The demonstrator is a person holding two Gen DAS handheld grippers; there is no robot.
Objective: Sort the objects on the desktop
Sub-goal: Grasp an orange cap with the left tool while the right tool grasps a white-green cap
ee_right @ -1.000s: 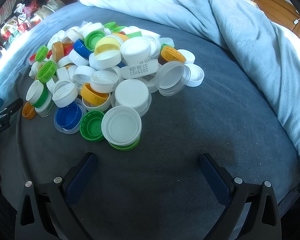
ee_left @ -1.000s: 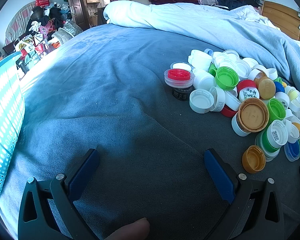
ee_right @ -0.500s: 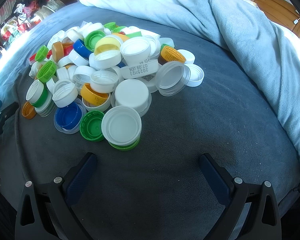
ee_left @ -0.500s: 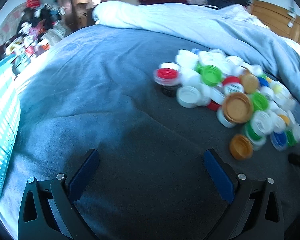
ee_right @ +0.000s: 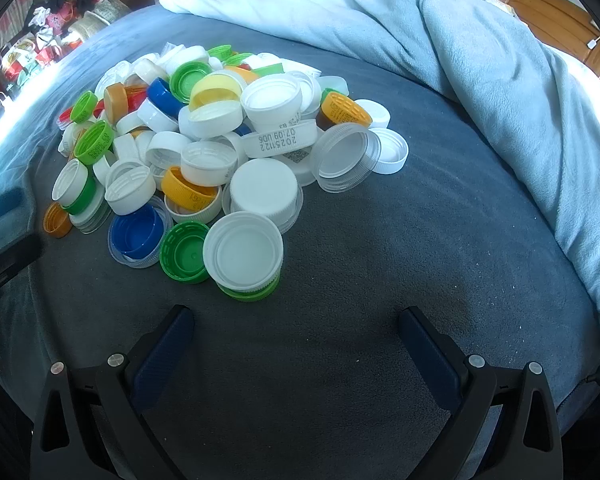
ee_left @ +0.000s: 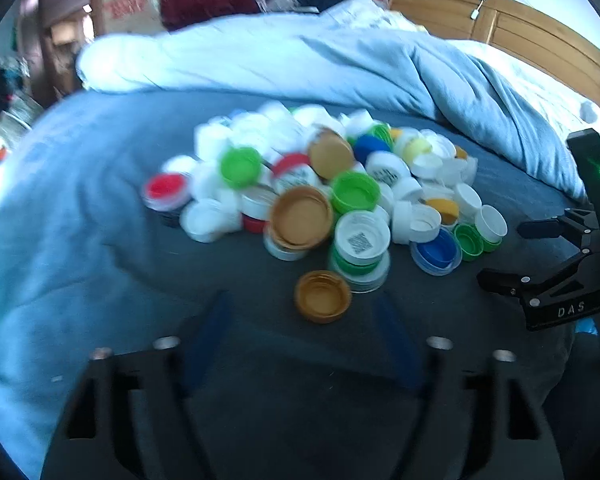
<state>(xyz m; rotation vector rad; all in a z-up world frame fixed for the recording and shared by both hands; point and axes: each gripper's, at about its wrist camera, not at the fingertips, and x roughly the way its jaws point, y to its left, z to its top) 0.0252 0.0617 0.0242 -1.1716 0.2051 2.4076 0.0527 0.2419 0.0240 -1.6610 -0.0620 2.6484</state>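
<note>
Left tongs (ee_left: 300, 344): I am holding these wide open with nothing between them, low over the bed (ee_left: 80, 240); the view is blurring, so I am not reading fine detail here.
Just ahead of the left tongs: a small orange cap (ee_left: 322, 296) is lying open side up on the bedcover, apart from the heap's near edge. I judge it the easiest first pick, since nothing is leaning on it.
Right tongs (ee_right: 296, 340): I am keeping these spread wide and empty too, hovering over bare bedcover short of the heap.
Just ahead of the right tongs: a white cap (ee_right: 243, 254) is sitting on a green one at the heap's nearest edge, with a green cap (ee_right: 184, 252) touching it to the left and a blue cap (ee_right: 137, 232) beyond that.
Middle distance: the cap pile (ee_right: 220, 132) is lying heaped in mixed colours, many caps propped on their neighbours, so pulling one from the middle could spill others.
Across from the left tongs: the right tongs' black frame is showing at the right edge, so both are facing the heap from different sides.
Far side: a pale blue duvet (ee_right: 480, 60) is bunching behind the heap, walling it in.
Task stage: sorting is looking barely begun, I judge.
</note>
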